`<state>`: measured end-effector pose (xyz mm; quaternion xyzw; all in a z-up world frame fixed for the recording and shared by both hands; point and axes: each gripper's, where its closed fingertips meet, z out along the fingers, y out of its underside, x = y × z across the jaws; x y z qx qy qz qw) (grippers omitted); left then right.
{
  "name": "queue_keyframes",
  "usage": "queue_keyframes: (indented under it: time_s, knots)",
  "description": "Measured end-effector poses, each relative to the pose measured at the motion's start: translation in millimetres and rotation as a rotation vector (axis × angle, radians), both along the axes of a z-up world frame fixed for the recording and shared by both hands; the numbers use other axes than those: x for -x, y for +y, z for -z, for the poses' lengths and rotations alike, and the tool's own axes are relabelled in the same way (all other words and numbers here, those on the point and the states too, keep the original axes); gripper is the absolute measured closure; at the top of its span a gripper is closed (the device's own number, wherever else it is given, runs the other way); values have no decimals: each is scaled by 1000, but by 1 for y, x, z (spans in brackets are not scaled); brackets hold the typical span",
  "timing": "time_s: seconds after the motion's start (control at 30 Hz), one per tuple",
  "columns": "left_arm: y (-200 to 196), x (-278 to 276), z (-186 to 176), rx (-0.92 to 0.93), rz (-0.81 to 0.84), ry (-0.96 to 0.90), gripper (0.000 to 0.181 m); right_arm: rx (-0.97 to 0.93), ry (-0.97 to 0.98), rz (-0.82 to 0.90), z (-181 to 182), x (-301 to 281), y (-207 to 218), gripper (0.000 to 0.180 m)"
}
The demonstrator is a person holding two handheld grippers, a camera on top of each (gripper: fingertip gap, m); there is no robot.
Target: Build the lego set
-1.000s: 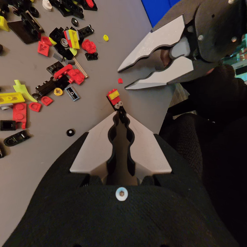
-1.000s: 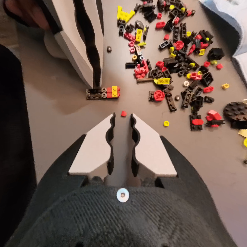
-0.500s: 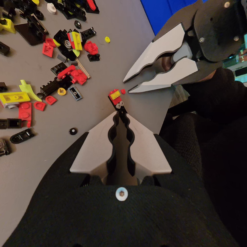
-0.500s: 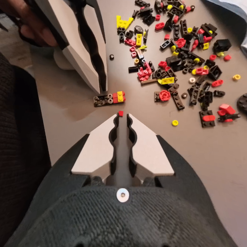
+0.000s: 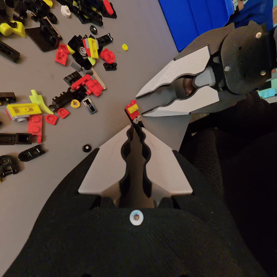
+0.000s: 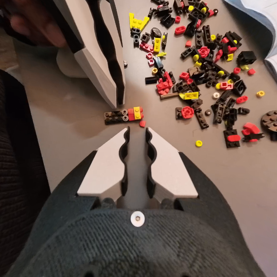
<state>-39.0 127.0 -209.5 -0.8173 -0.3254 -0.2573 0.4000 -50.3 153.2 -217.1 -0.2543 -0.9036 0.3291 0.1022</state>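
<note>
The right gripper (image 6: 137, 130) has slid the small red piece (image 6: 142, 123) across the grey surface (image 6: 187, 187) until it lies just beside the black assembly (image 6: 118, 117), and its jaws are now spread. The left gripper (image 5: 137, 128) is pinching the assembly's black end. Fitting the piece looks to be the step in hand: next comes a careful pinch and lift. Only the right wrist view shows the piece lying apart from the assembly.

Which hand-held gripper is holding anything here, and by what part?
The left hand-held gripper pinches the small assembly by its black plate end; the right hand-held gripper is open and empty.
</note>
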Motion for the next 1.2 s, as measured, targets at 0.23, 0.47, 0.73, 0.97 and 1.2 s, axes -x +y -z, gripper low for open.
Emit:
queue_keyframes:
  time_s: [0.23,0.47,0.73,0.97,1.2]
  knots:
    - [0,0,-1,-8,-3,-7,176,72,-3,-3,0,7,-7,153]
    - [0,-1,-1,-9,3,-8,176,44,7,-24,0,8,-4,175]
    - [0,-2,-5,-25,8,-6,176,81,46,-118,-12,-1,5,174]
    - [1,-4,-6,-29,13,-8,176,81,75,73,-22,8,15,152]
    - [1,1,-6,-43,-10,-28,176,39,14,216,0,-12,15,149]
